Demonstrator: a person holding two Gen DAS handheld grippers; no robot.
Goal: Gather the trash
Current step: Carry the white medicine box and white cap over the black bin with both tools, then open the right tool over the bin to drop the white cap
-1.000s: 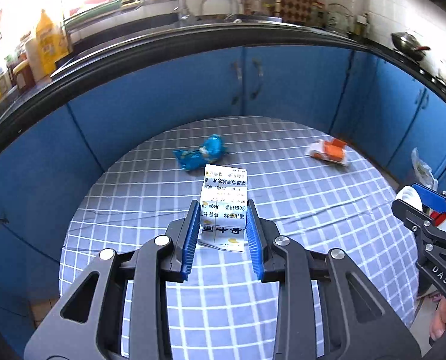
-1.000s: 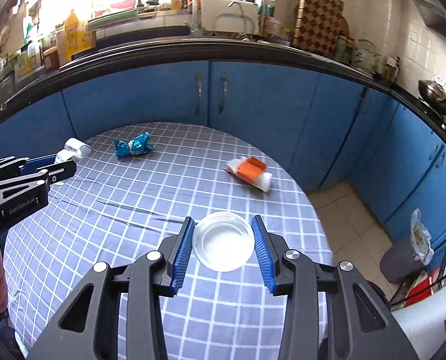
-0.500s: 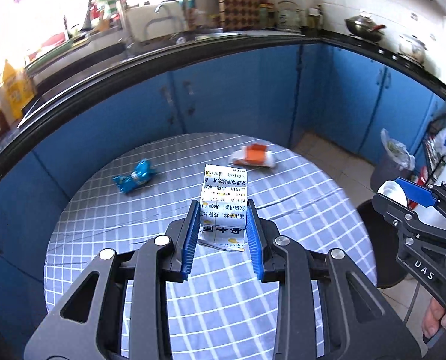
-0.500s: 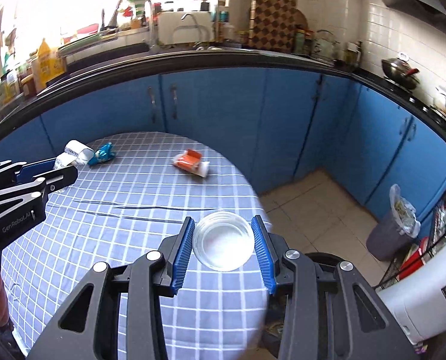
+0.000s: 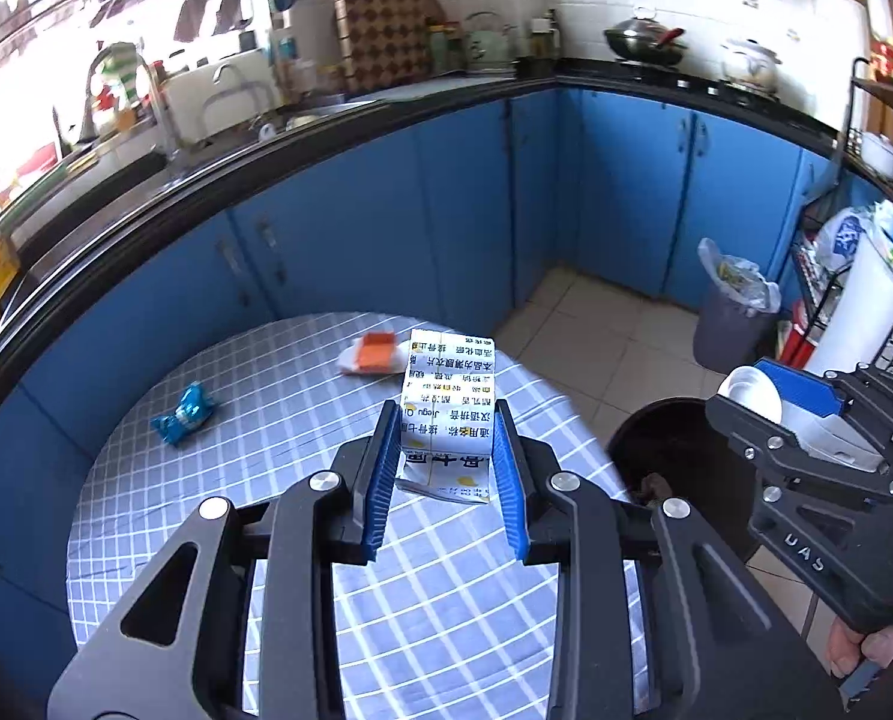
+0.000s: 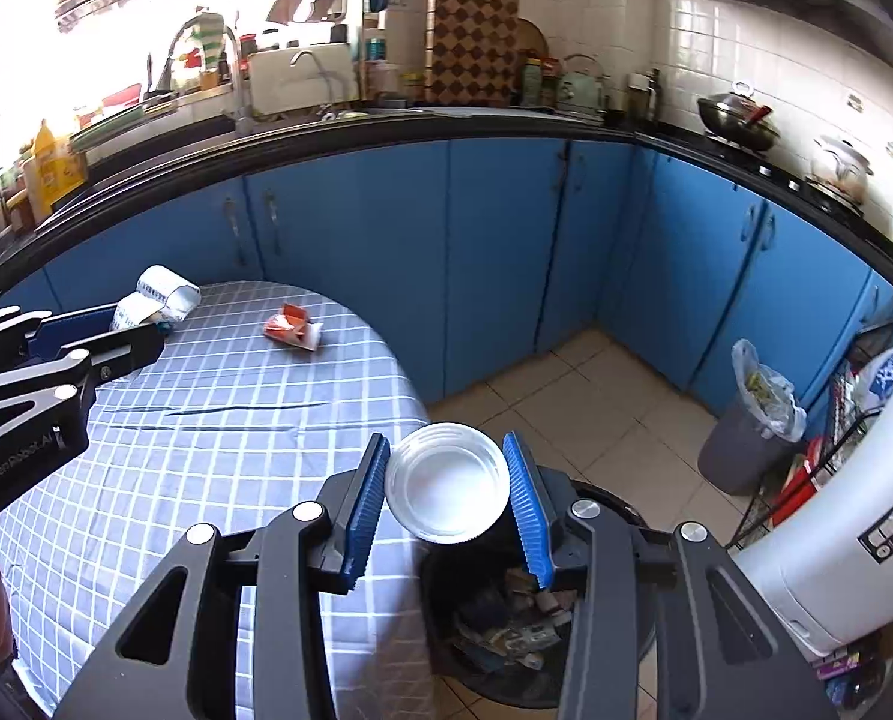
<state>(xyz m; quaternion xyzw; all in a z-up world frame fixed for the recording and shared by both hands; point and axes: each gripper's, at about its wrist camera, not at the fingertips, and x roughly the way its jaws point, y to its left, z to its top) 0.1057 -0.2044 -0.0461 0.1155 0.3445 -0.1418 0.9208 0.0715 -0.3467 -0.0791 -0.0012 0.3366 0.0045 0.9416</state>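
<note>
Carriage of both loads has progressed: a second ago my two grippers faced the middle of the checked table (image 5: 218, 516), and now both views have swung round to its edge, bringing the black bin (image 6: 614, 618) on the floor into sight. My left gripper (image 5: 446, 468) is clenched on the printed carton (image 5: 449, 414), blue pads pressing its two sides, the carton held clear above the cloth, unchanged in the jaws. My right gripper (image 6: 449, 495) grasps the white plastic cup (image 6: 446, 489) by its rim, mouth toward the camera, and now hangs over the open bin, where a second ago it was over the table. I judge the cup is about placed for release; the carton is short of the bin and needs further travel to the right. Two pieces remain on the table: the blue wrapper (image 5: 185, 420) and the orange-and-white packet (image 5: 374, 354), well apart from each other. Limits of inspection: the bin's contents are dim and half masked by my right gripper, so I cannot say how full it is. The carton hides part of the packet from the left view. In the right view the blue wrapper cannot be made out behind the left gripper. A second, grey bin (image 6: 746, 438) with a liner stands by the cabinets.
</note>
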